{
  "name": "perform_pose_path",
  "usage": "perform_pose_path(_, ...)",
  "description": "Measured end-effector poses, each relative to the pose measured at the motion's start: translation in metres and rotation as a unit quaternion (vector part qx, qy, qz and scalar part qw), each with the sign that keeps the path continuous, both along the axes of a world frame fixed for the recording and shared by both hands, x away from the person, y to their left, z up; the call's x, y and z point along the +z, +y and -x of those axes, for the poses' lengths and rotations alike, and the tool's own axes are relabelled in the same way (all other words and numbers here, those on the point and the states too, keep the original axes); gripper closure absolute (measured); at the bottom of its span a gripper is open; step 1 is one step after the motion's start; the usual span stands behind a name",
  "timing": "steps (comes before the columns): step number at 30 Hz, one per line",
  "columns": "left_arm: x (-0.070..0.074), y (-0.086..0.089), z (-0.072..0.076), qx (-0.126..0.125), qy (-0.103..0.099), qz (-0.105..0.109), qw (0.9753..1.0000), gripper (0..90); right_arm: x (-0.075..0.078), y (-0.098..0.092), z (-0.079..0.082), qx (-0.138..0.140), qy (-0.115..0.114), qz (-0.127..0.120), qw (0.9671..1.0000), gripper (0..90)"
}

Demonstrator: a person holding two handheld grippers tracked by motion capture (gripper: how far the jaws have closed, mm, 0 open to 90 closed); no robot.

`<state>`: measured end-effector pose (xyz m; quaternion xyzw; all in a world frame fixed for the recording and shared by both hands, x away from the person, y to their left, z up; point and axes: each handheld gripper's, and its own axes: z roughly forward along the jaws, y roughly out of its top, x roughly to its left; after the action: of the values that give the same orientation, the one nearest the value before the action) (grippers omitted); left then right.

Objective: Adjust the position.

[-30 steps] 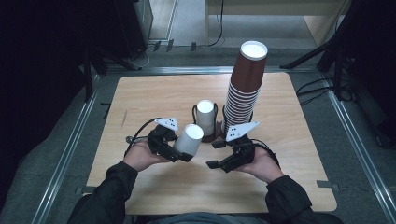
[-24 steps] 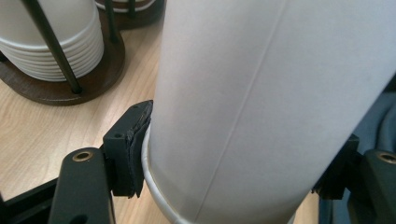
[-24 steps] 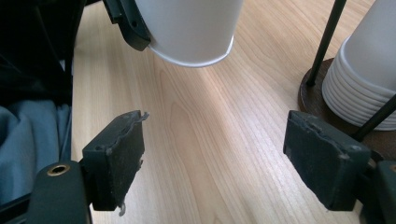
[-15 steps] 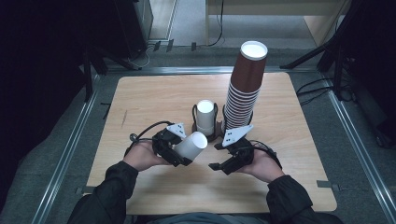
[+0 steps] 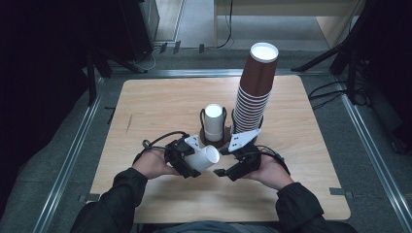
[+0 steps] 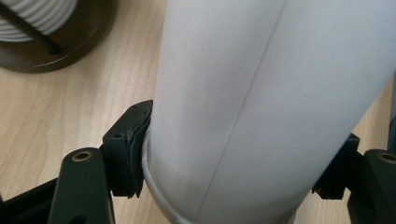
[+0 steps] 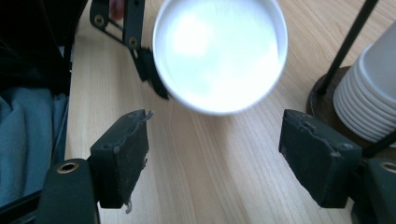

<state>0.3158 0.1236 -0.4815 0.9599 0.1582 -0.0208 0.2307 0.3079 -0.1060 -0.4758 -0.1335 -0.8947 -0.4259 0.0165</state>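
Note:
My left gripper (image 5: 190, 164) is shut on a white paper cup (image 5: 202, 158), held on its side above the table with its base pointing right. In the left gripper view the cup (image 6: 261, 102) sits between both black pads (image 6: 128, 149). My right gripper (image 5: 226, 172) is open just right of the cup. Its view shows the cup's round end (image 7: 219, 53) ahead of the wide-apart pads (image 7: 122, 156), not touching them. A short stack of white cups (image 5: 213, 121) stands in a dark wire holder (image 5: 216, 141). Beside it rises a tall stack of brown cups (image 5: 255, 87).
The wooden table (image 5: 145, 111) has bare room at the left and far side. Metal rails (image 5: 73, 155) run along the table's sides. Cables lie on the floor at the right (image 5: 330, 90). The holder's base and white cups (image 7: 369, 107) stand at the right gripper view's right edge.
The left gripper has carried the white cup rightward and toward me, tipping it further onto its side. The right gripper has stayed open and shifted slightly toward the cup.

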Motion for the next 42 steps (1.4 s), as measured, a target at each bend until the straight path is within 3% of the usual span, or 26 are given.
perform_pose_path(10, -0.005, -0.015, 0.008, -0.025, 0.006, -0.01, 0.9996, 27.6, 0.0, 0.014, 0.003, 0.012, 0.006, -0.002, 0.9999, 24.5)
perform_pose_path(13, -0.007, -0.018, 0.009, -0.027, 0.011, -0.014, 0.9995, 27.0, 0.0, 0.017, 0.005, 0.019, 0.006, -0.002, 0.9998, 32.5)
perform_pose_path(18, -0.008, -0.018, 0.009, -0.031, 0.012, -0.016, 0.9993, 26.4, 0.002, 0.018, 0.005, 0.03, 0.008, 0.006, 0.9995, 34.5)
perform_pose_path(25, -0.003, -0.014, 0.009, -0.03, 0.011, 0.002, 0.9995, 23.7, 0.005, 0.014, 0.004, 0.032, 0.017, -0.008, 0.9993, 34.7)
perform_pose_path(32, 0.0, -0.004, 0.007, -0.004, 0.002, 0.009, 1.0, 14.9, 0.005, 0.01, 0.002, 0.023, 0.009, -0.007, 0.9997, 34.6)
perform_pose_path(39, 0.007, 0.011, 0.006, 0.012, -0.008, 0.041, 0.9991, 12.6, 0.006, 0.003, -0.001, 0.014, 0.008, -0.013, 0.9998, 34.5)
perform_pose_path(42, 0.009, 0.018, 0.005, 0.02, -0.003, 0.058, 0.9981, 12.5, 0.006, 0.0, -0.002, 0.01, 0.006, -0.019, 0.9998, 34.3)
